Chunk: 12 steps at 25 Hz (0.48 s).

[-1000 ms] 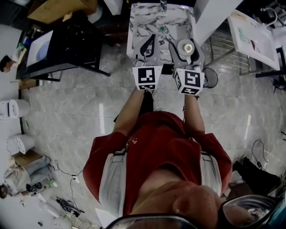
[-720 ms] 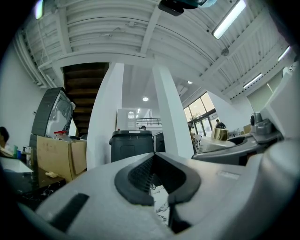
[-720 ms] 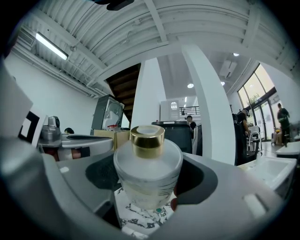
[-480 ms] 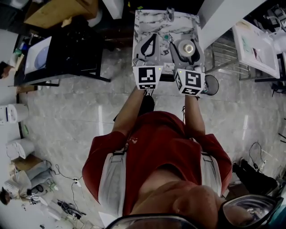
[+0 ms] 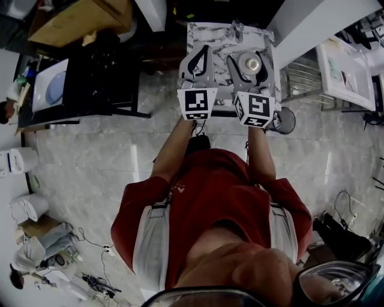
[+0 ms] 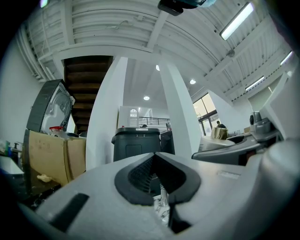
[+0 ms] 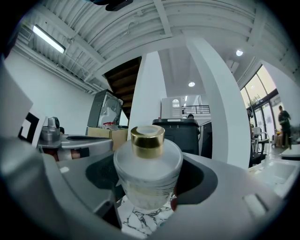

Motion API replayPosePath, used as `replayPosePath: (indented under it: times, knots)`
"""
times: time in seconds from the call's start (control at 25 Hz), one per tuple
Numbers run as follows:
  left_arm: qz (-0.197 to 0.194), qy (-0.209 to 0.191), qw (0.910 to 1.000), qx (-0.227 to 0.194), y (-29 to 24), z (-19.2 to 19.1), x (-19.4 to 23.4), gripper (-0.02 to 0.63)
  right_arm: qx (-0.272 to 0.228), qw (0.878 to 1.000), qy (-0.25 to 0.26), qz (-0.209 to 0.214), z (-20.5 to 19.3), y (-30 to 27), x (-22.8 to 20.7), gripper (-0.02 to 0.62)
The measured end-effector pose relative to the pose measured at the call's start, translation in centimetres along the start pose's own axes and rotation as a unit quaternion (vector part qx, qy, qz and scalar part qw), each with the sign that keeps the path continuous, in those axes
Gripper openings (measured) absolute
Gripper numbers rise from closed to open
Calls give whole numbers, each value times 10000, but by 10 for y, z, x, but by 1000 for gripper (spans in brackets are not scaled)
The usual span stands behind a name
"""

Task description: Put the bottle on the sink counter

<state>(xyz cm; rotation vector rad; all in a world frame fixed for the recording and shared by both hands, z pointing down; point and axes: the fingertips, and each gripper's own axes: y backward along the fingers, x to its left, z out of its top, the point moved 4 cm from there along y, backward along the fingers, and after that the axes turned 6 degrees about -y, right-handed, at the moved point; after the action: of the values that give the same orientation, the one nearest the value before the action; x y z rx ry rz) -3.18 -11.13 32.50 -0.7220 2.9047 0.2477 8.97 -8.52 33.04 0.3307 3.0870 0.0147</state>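
Note:
In the head view both grippers reach forward over the marble sink counter (image 5: 231,37). My right gripper (image 5: 251,59) is shut on a frosted bottle (image 5: 250,63) with a gold cap, held upright above the counter. The right gripper view shows the bottle (image 7: 147,173) clamped between the jaws of my right gripper (image 7: 149,183), with marble (image 7: 136,220) beneath. My left gripper (image 5: 206,49) is shut, its tips together and nothing in it. In the left gripper view the left gripper (image 6: 154,157) has its jaws meeting in a point.
A faucet (image 5: 236,27) stands at the counter's far edge. A black table (image 5: 96,72) and a cardboard box (image 5: 66,18) are to the left. A metal rack (image 5: 306,75) and a white table (image 5: 345,66) are to the right. A dark bin (image 6: 136,143) stands ahead.
Both grippers have moved forward together, from the counter's near edge to above its surface. The bottle stays in the right gripper.

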Motion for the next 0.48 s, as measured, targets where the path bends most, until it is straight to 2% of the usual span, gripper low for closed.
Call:
replayPosePath:
  times: [0.28, 0.48]
  knots:
    - [-23, 51, 10000, -39, -27, -8, 39, 3, -31, 10000, 30, -35, 3, -44, 14, 337]
    - [-86, 66, 9999, -79, -39, -11, 51, 3, -58, 9999, 43, -128, 4, -60, 15, 337]
